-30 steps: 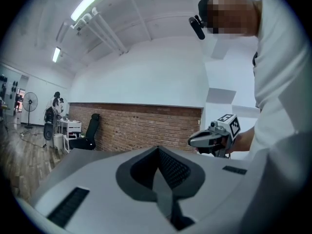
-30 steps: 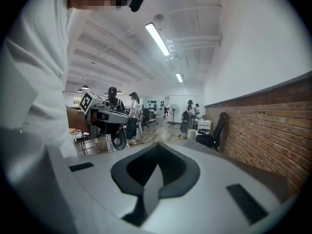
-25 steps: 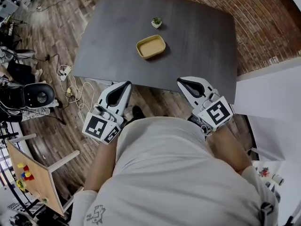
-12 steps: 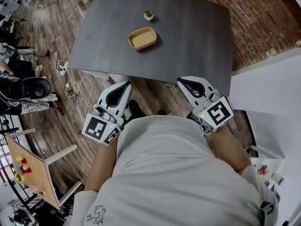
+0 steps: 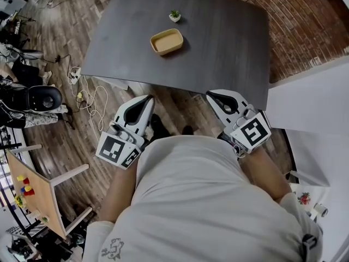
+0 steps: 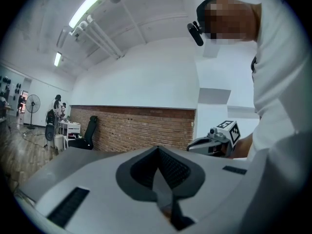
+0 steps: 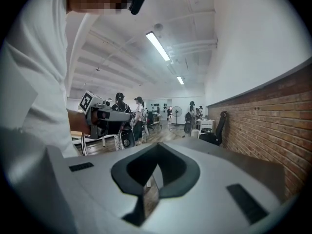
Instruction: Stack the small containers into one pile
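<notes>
1. We find the left gripper (image 5: 147, 99) with its jaws pressed together and nothing between them. It is held in front of the person's white shirt (image 5: 196, 201), over the wooden floor (image 5: 82, 141) and short of the table's near edge.
2. We find the right gripper (image 5: 212, 95) likewise closed, with nothing caught between its jaws. It is level with the left one, on the other side of the shirt, also short of the table.
3. The two grippers stand apart from each other and both point toward the dark grey table (image 5: 229, 48). Neither touches it.
4. The task's item, a tan container (image 5: 167, 41) of rounded rectangular shape, rests on the table toward its far half. It is well apart from both grippers. We cannot tell whether it is a single container or several nested together.
5. A small potted plant (image 5: 174, 16) stands on the table just beyond the container, near it but not touching.
6. A brick wall (image 5: 305, 31) runs along the table's right side.
7. On the floor to the left we note loose cables (image 5: 90, 100) and a dark office chair (image 5: 41, 98).
8. At lower left stands a low wooden table (image 5: 41, 206) carrying small coloured blocks (image 5: 24, 190).
</notes>
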Action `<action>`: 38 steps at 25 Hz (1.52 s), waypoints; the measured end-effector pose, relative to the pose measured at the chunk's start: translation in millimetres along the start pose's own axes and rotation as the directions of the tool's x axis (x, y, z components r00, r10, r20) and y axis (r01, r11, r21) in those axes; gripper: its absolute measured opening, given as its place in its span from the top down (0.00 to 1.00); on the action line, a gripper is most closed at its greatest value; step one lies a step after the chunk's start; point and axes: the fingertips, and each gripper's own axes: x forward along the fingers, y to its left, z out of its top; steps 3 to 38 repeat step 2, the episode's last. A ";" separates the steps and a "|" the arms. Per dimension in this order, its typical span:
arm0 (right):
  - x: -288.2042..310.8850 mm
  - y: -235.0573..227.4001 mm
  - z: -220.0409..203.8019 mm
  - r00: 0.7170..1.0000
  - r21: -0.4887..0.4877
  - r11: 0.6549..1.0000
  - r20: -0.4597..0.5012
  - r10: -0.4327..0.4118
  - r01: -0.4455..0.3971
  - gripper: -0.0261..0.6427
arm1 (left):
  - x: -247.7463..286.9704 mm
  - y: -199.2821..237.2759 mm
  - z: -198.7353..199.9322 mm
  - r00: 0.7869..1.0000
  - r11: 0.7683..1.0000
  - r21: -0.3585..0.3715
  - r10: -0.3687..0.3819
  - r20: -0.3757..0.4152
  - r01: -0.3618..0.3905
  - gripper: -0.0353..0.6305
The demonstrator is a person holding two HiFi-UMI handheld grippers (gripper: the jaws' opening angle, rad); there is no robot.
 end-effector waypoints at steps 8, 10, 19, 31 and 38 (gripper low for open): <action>-1.7 2.3 -1.8 1.000 0.006 1.000 -0.003 0.003 -0.003 0.95 | -2.2 -3.0 -0.6 1.000 1.000 -0.001 -0.001 0.002 0.001 0.93; -1.7 2.3 -1.8 1.000 0.006 1.000 -0.003 0.003 -0.003 0.95 | -2.2 -3.0 -0.6 1.000 1.000 -0.001 -0.001 0.002 0.001 0.93; -1.7 2.3 -1.8 1.000 0.006 1.000 -0.003 0.003 -0.003 0.95 | -2.2 -3.0 -0.6 1.000 1.000 -0.001 -0.001 0.002 0.001 0.93; -1.7 2.3 -1.8 1.000 0.006 1.000 -0.003 0.003 -0.003 0.95 | -2.2 -3.0 -0.6 1.000 1.000 -0.001 -0.001 0.002 0.001 0.93; -1.7 2.3 -1.8 1.000 0.006 1.000 -0.003 0.003 -0.003 0.95 | -2.2 -3.0 -0.6 1.000 1.000 -0.001 -0.001 0.002 0.001 0.93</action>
